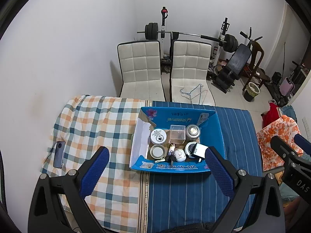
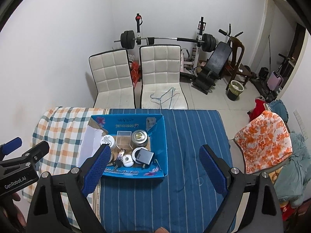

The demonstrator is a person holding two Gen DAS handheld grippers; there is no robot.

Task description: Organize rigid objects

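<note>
Nearest us, our left hand-held gripper (image 1: 156, 167) hangs over the bed (image 1: 194, 194) with its jaws spread wide and nothing between them. Our right hand-held gripper (image 2: 155, 165) is likewise wide open and empty, over the blue striped sheet near the bed's near edge.

Just beyond the fingertips sits the blue box (image 1: 175, 169), on the striped sheet beside the checked blanket (image 1: 93, 120). In the left view it lies ahead and between the two fingers; in the right view it lies ahead and to the left, the left finger crossing its near left corner.

Inside the box, along the near wall, we see an open tin (image 1: 157, 151), keys (image 1: 170, 158), a white egg-shaped thing (image 1: 179, 153) and a grey plug (image 1: 200, 151) lying on a white round item (image 1: 189, 148). Along the far wall stand a white jar (image 1: 158, 136), a clear cube (image 1: 176, 134) and a silver can (image 1: 192, 131). None of them touches either gripper.

A phone (image 1: 59, 154) lies on the blanket near the bed's left edge, well apart from the box.

Past the bed's far edge stand two white chairs (image 1: 140, 68), with hangers (image 1: 194, 94) on the right one, and a barbell rack (image 1: 175, 35) against the wall.
</note>
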